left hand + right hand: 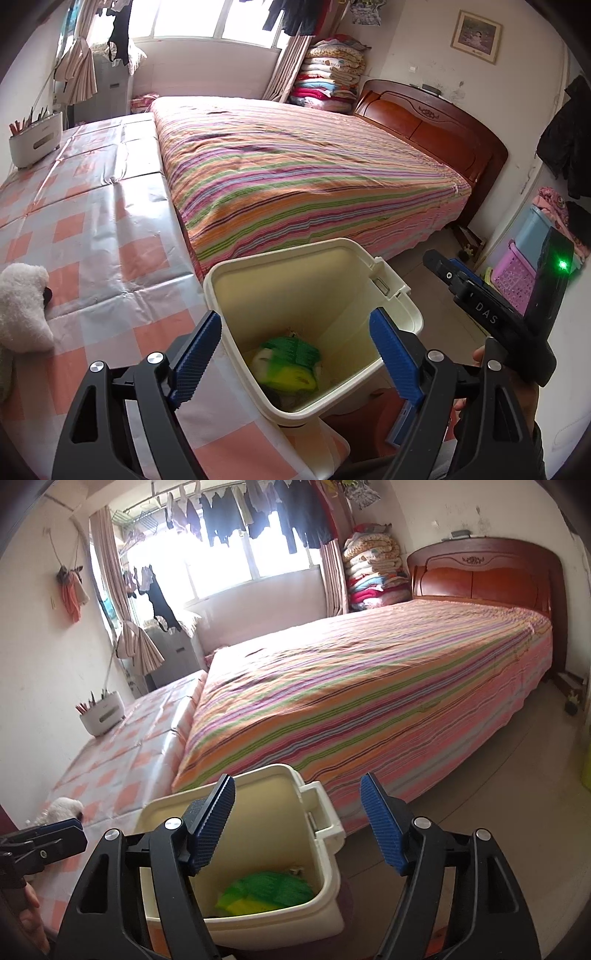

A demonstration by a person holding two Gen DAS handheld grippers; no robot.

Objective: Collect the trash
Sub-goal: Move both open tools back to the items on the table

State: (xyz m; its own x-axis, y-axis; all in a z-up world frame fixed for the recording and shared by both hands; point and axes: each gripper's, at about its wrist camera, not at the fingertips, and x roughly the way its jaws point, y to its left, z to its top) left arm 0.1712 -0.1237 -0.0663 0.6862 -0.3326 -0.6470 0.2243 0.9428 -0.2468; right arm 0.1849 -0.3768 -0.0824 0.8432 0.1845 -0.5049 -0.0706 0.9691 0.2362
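Both tools (295, 354) (297, 819) spread empty above the bin (402, 317), green-yellow trash (291, 363) inside below them

The bottom of the bin (325, 280) is partly hidden by the green and yellow trash (291, 363), and what lies under it is too dark to tell. The white fluffy toy (22, 306) is cut off by the left edge. The framed picture (476, 37) is too small to make out.

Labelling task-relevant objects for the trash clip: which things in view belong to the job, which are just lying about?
Job:
cream trash bin
green and yellow wrapper inside it
left claw, open
right claw, open

Lying about:
white plush toy
pen holder
striped bed
folded quilts
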